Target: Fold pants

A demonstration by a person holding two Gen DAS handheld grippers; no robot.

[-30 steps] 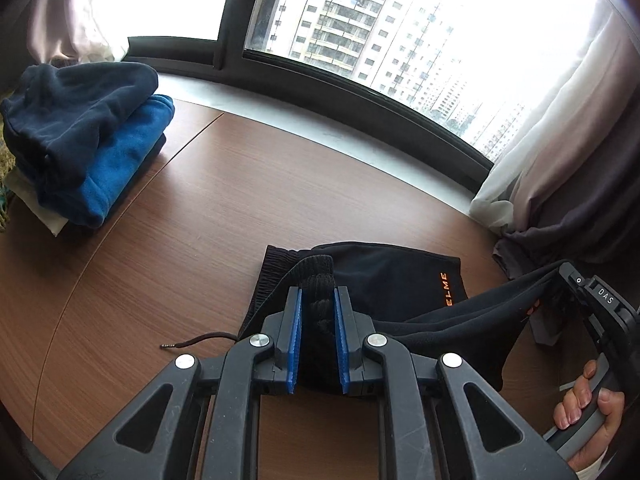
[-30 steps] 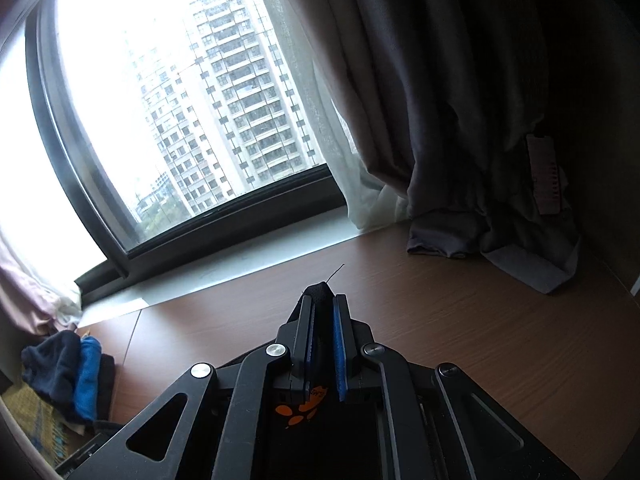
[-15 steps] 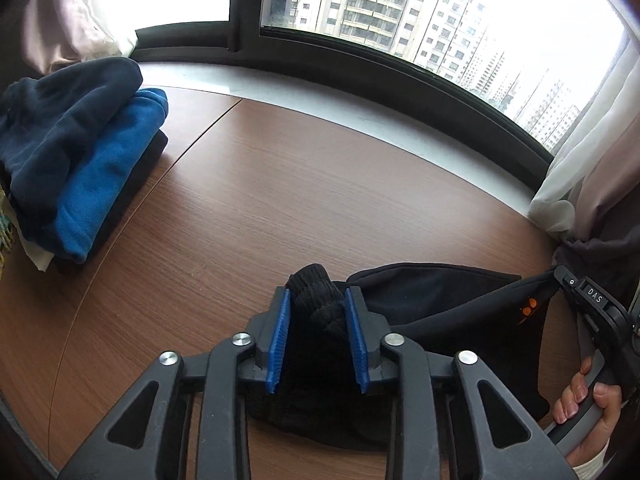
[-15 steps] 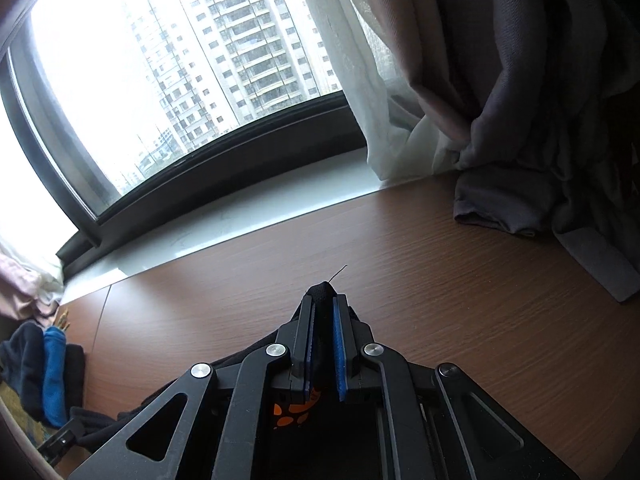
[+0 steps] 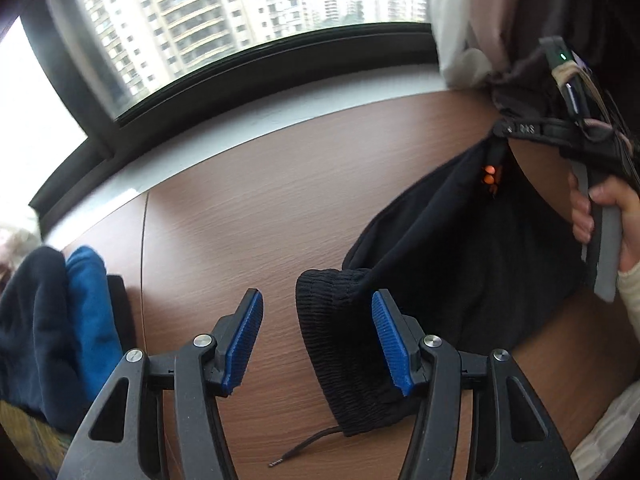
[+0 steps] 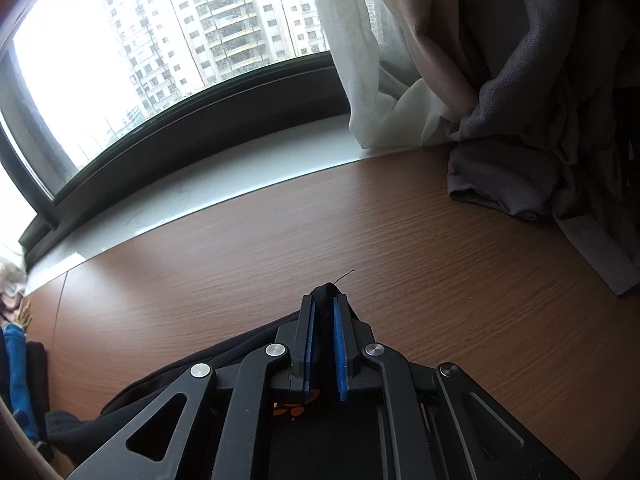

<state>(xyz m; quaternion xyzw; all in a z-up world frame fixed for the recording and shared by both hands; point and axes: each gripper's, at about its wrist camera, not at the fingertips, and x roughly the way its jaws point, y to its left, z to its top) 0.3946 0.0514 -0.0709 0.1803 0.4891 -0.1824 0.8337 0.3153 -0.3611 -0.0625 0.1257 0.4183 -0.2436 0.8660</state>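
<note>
The black pants (image 5: 460,264) lie bunched on the brown wooden table (image 5: 260,208), with an orange print near their upper edge. Their ribbed waistband (image 5: 340,344) rests on the table between the jaws of my left gripper (image 5: 318,344), which is open and not gripping it. A thin drawstring (image 5: 308,446) trails from the waistband. My right gripper (image 6: 322,320) is shut on a corner of the pants (image 6: 326,294) and holds it above the table; it also shows in the left wrist view (image 5: 500,148), at the right, lifting the cloth.
A stack of folded dark blue and bright blue clothes (image 5: 60,328) sits at the table's left edge. Grey and white curtains (image 6: 520,100) hang onto the table's far right corner. A grey sill (image 6: 200,200) and a window run along the back.
My left gripper has opened and let go of the waistband, which now lies on the table. The left view has swung to the right. My right gripper still holds its corner.
</note>
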